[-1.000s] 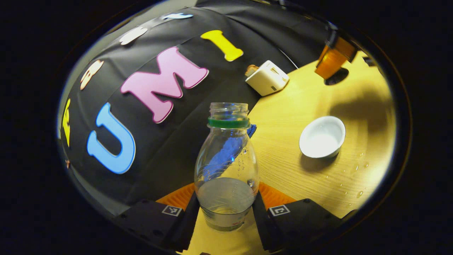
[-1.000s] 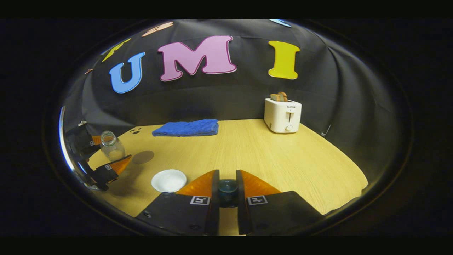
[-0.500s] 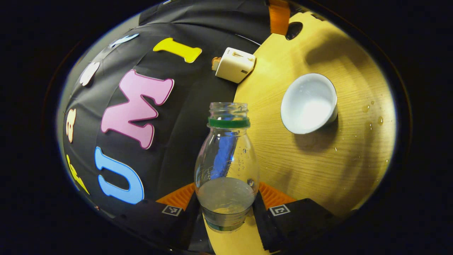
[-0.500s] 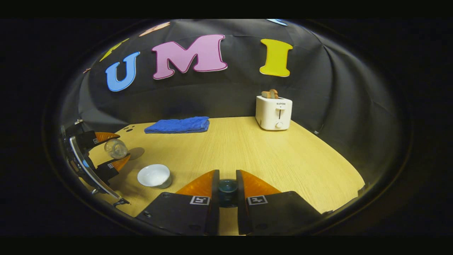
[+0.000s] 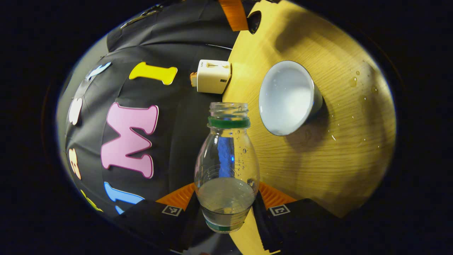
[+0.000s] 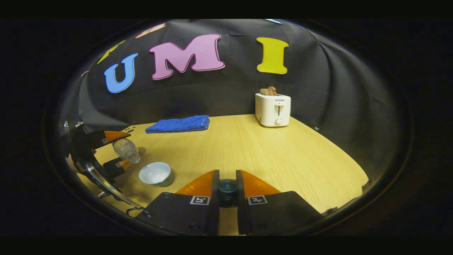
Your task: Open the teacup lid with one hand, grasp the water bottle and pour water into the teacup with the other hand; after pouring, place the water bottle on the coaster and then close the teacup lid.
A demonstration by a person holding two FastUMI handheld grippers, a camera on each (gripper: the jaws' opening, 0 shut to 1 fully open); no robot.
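Left claw (image 5: 226,203) clamping water bottle (image 5: 226,166), mouth tilted toward teacup (image 5: 286,97), right claw (image 6: 227,189) pinching lid (image 6: 227,187)

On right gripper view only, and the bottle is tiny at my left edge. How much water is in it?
Observer: In the left gripper view, water fills just the bottom part of the bottle. The left gripper clamps it low down.
Operator: The right gripper has the lid here. Is anything pouring?
Observer: No stream shows at the open mouth. It looks off to one side of the cup, not over it.
Operator: Any spills?
Observer: Yes, droplets lie on the table beyond the cup.
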